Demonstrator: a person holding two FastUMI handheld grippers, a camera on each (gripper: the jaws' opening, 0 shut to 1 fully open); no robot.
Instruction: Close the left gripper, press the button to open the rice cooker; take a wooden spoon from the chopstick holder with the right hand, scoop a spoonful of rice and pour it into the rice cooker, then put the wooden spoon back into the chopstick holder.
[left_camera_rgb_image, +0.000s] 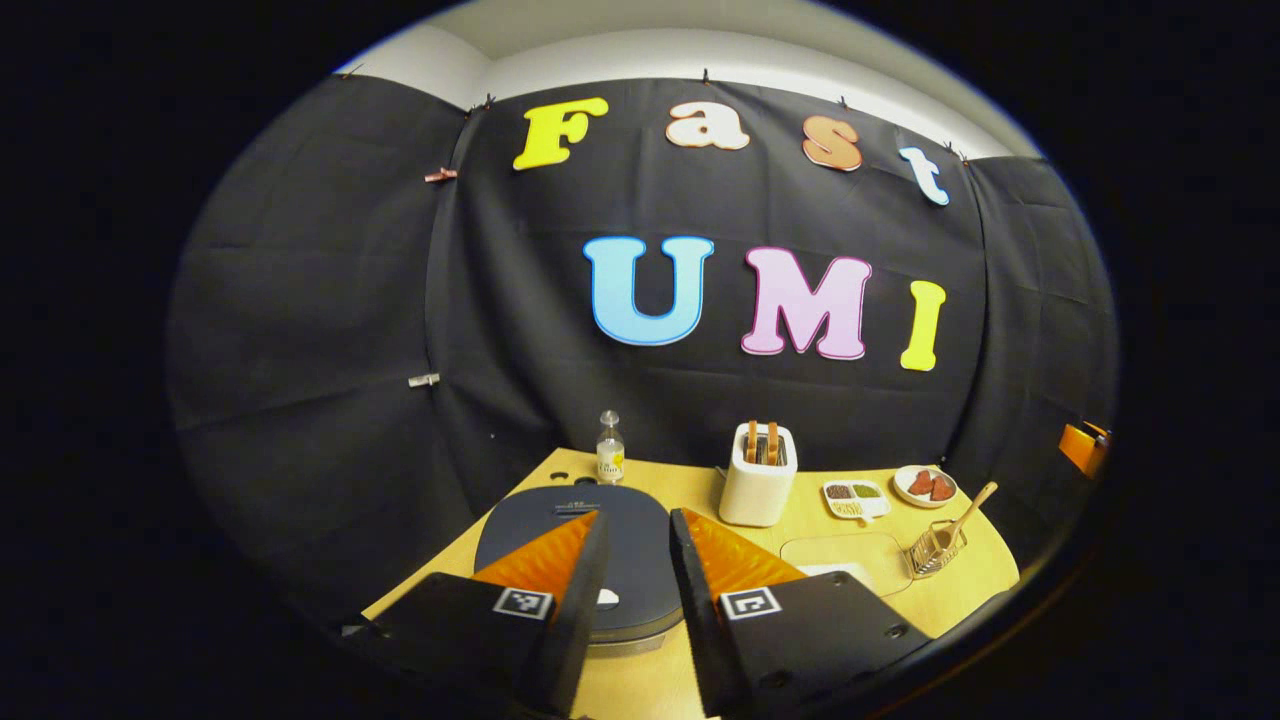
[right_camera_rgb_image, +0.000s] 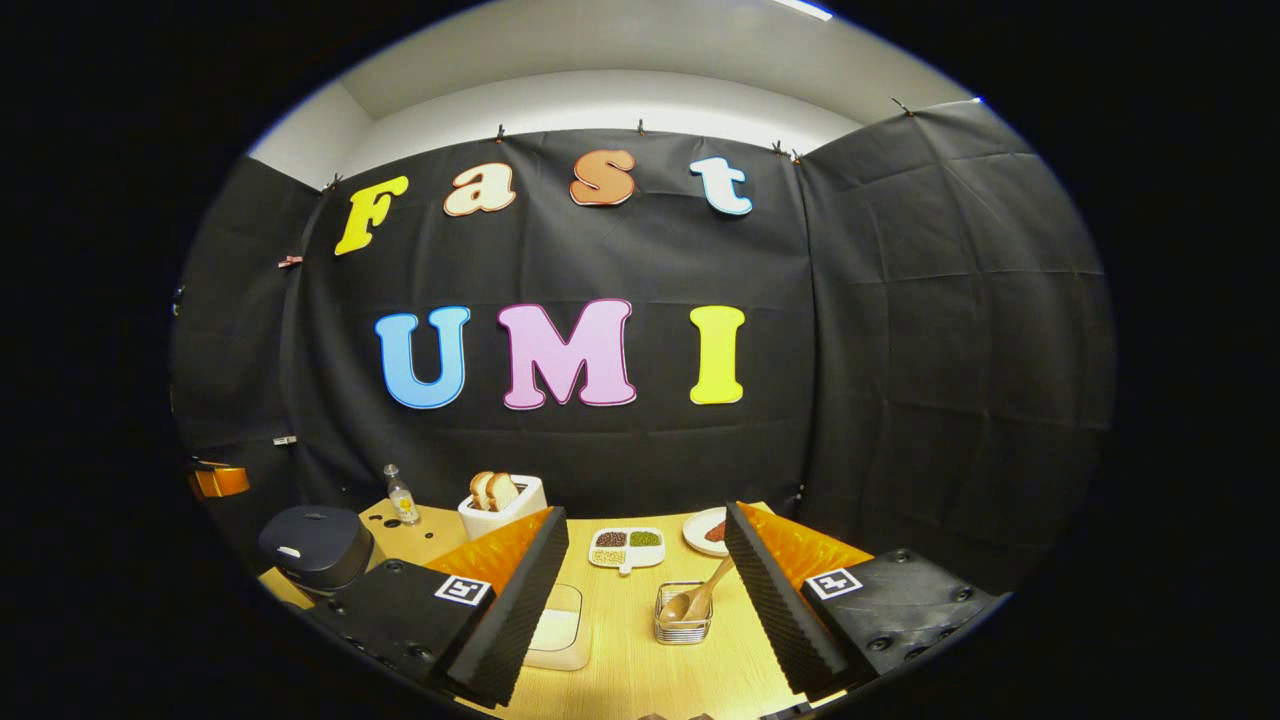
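Here a pale wooden tabletop (right_camera_rgb_image: 640, 650) meets black-draped walls under a white ceiling; left hand-held gripper (left_camera_rgb_image: 638, 560) nearly pressed together over the rice cooker (left_camera_rgb_image: 575, 545), right hand-held gripper (right_camera_rgb_image: 645, 590) spread wide.

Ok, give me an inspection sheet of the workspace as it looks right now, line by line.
Surface: wooden table.
Job's things: rice cooker, lid shut; wooden spoon standing in chopstick holder; sectioned dish of grains.
Clutter: toaster with bread, bottle, plate, pale tray.
Grippers: left gripper open, above the cooker; right gripper open, facing the holder.
Cables: nothing seen.
Surroundings: black cloth wall.
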